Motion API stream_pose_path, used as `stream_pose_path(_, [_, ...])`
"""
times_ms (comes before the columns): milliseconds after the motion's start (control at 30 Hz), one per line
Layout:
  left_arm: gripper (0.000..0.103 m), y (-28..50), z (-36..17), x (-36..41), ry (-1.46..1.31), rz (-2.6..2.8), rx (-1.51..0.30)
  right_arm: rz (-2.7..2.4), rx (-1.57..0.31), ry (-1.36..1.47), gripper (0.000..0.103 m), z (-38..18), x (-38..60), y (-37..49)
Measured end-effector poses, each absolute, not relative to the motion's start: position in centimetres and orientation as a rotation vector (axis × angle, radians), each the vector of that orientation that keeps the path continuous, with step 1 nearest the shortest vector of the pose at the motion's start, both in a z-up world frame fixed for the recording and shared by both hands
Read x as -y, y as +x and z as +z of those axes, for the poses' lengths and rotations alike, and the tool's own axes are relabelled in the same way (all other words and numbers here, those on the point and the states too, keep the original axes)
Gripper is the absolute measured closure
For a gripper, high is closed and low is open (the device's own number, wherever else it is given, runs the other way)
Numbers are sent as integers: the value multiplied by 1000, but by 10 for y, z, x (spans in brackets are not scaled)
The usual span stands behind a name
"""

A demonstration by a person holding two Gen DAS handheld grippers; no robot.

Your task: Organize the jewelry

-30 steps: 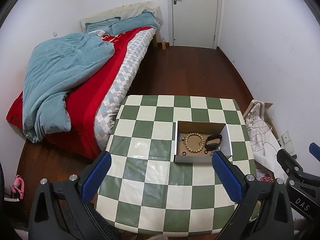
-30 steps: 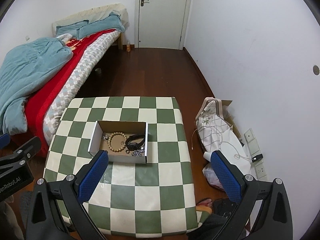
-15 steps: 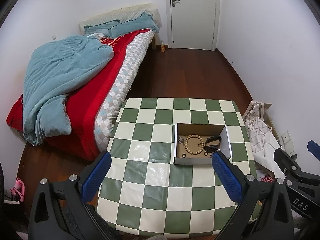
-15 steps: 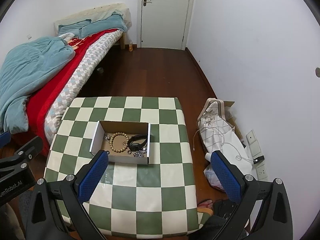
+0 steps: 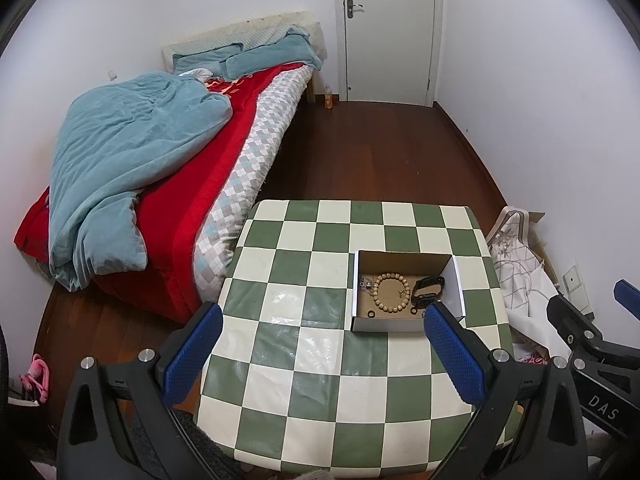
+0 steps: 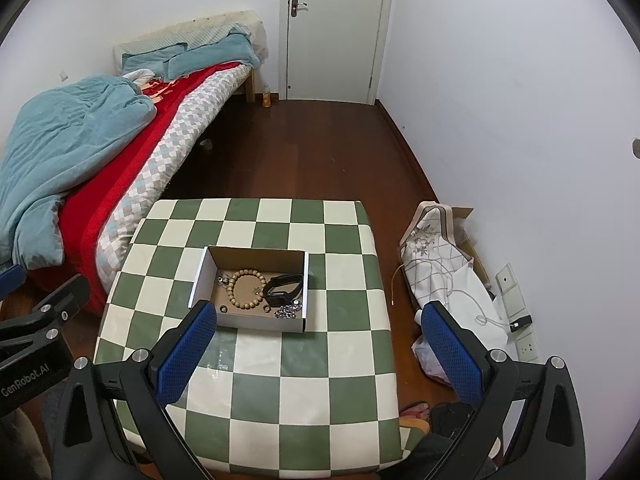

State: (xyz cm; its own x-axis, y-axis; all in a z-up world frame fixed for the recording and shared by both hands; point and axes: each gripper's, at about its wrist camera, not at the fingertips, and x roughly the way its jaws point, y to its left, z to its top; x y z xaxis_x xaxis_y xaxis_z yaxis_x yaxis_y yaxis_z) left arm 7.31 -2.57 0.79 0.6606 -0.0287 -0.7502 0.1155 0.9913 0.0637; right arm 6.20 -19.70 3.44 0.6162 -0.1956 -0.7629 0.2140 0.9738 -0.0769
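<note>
A small cardboard box (image 5: 451, 276) (image 6: 204, 276) stands on the green and white checked table (image 5: 320, 360) (image 6: 312, 380). Inside lie a wooden bead bracelet (image 5: 391, 293) (image 6: 247, 290), a black watch band (image 5: 427, 290) (image 6: 285, 288), a silver chain (image 6: 289, 311) and small rings (image 6: 223, 309). My left gripper (image 5: 322, 354) is open and empty, high above the table's near side. My right gripper (image 6: 320, 356) is open and empty, also high above the table, to the right of the box.
A bed (image 5: 168, 184) with a teal duvet and red cover runs along the left, close to the table. Bags and cloth (image 6: 440, 276) lie on the floor by the right wall. A closed door (image 5: 388, 28) is at the far end across dark wood floor.
Both grippers have pulled up and back from the table; the box looks smaller and farther. Nothing in the box has moved.
</note>
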Motion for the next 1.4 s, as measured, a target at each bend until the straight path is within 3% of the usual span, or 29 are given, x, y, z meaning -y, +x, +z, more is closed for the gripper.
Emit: stream_pose_path(1400, [0, 69, 17, 24, 118, -75, -828, -233, -868, 28, 0, 39, 192, 61])
